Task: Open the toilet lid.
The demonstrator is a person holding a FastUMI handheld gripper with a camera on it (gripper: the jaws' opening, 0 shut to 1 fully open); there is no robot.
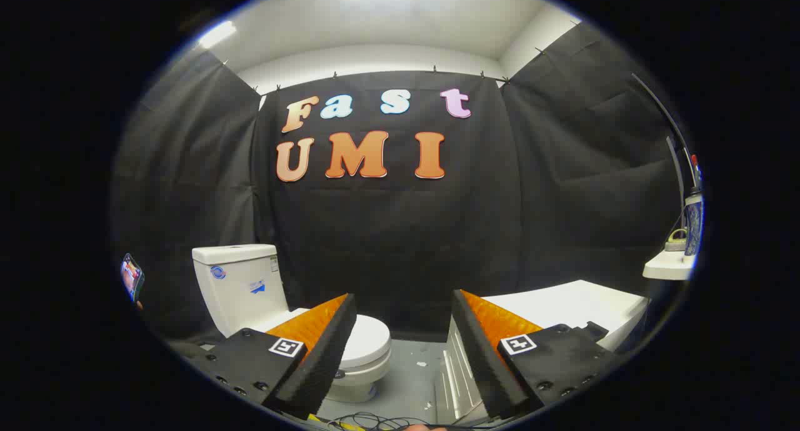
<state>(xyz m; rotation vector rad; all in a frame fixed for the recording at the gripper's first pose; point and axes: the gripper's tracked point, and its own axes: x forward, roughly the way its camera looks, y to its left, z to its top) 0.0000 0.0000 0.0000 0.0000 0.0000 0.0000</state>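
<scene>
A white toilet (359, 368) stands on the floor beyond my left finger, its tank (240, 284) against the black cloth wall. The lid (369, 338) lies flat and closed over the bowl, partly hidden behind the left finger's tip. My gripper (403, 306) is open, its two orange-faced black fingers (325, 337) spread wide with nothing between them. It hangs well short of the toilet, apart from it.
A white bathtub-like unit (562, 306) sits beyond the right finger. Further right a small white shelf (669, 265) carries a bottle. A phone (131, 276) hangs off to the left. Cables (369, 421) lie on the grey floor under the fingers.
</scene>
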